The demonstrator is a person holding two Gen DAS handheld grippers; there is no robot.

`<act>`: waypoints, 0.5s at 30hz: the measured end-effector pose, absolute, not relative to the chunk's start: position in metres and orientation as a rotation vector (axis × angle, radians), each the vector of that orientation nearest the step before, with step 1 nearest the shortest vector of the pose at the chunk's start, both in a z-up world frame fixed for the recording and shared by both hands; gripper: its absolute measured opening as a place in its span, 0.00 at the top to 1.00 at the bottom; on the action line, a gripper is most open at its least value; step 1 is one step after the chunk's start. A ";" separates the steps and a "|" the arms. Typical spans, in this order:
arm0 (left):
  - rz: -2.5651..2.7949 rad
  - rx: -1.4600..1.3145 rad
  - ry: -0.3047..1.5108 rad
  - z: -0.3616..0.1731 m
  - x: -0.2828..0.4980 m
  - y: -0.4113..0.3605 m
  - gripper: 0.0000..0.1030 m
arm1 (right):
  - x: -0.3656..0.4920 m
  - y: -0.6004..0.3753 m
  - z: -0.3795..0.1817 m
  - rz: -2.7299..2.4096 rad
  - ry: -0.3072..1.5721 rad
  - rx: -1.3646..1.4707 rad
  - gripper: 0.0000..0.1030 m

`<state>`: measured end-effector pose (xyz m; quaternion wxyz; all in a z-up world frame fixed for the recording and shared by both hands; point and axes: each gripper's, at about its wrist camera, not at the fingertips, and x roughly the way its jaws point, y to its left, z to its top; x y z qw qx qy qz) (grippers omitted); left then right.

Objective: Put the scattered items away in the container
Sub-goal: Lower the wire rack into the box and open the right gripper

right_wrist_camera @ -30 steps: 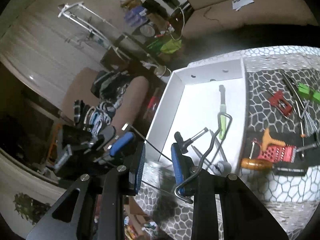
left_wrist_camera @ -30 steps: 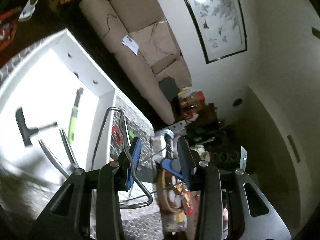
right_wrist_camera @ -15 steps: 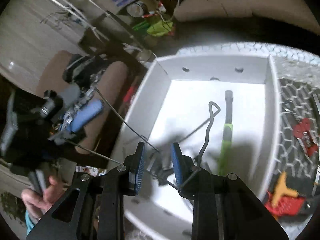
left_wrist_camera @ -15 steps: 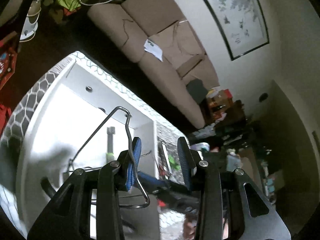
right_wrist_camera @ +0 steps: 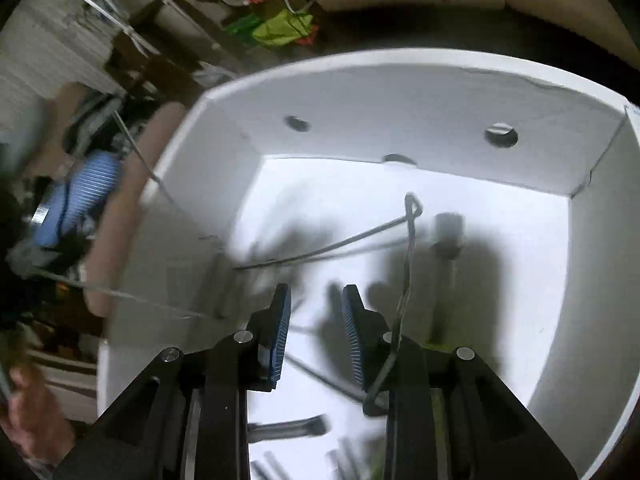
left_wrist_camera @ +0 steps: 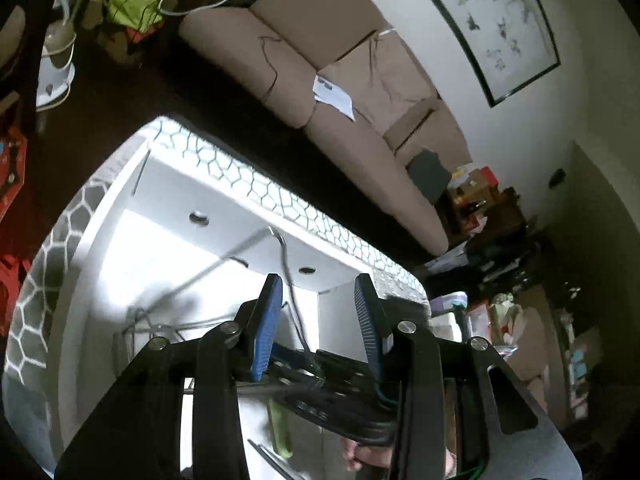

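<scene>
Both claws are hovering over the white box (right_wrist_camera: 400, 104): my left gripper (left_wrist_camera: 318, 320) is gaping, released, beside the bent wire rod (right_wrist_camera: 332, 246); my right gripper (right_wrist_camera: 316, 328) is parted, grasping nothing; the rod is lying inside the box.

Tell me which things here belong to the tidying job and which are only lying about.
Belong to the job: white box, bent wire frame, green-handled tool.
Only lying about: sofa, sheet of paper on it, framed painting.
</scene>
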<state>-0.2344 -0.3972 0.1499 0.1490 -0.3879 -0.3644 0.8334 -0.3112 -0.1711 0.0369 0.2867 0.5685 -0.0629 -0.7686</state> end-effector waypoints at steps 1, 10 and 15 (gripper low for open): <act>2.409 -1.118 -1.025 0.152 -0.237 -0.397 0.67 | -0.316 -0.170 0.033 -2.058 -0.160 1.530 0.73; 2.396 -1.191 -0.998 0.141 -0.248 -0.387 0.67 | -0.321 -0.181 0.007 -2.002 -0.121 1.594 0.72; 2.387 -1.270 -0.999 0.114 -0.239 -0.390 0.67 | -0.322 -0.162 0.017 -1.930 -0.180 1.738 0.45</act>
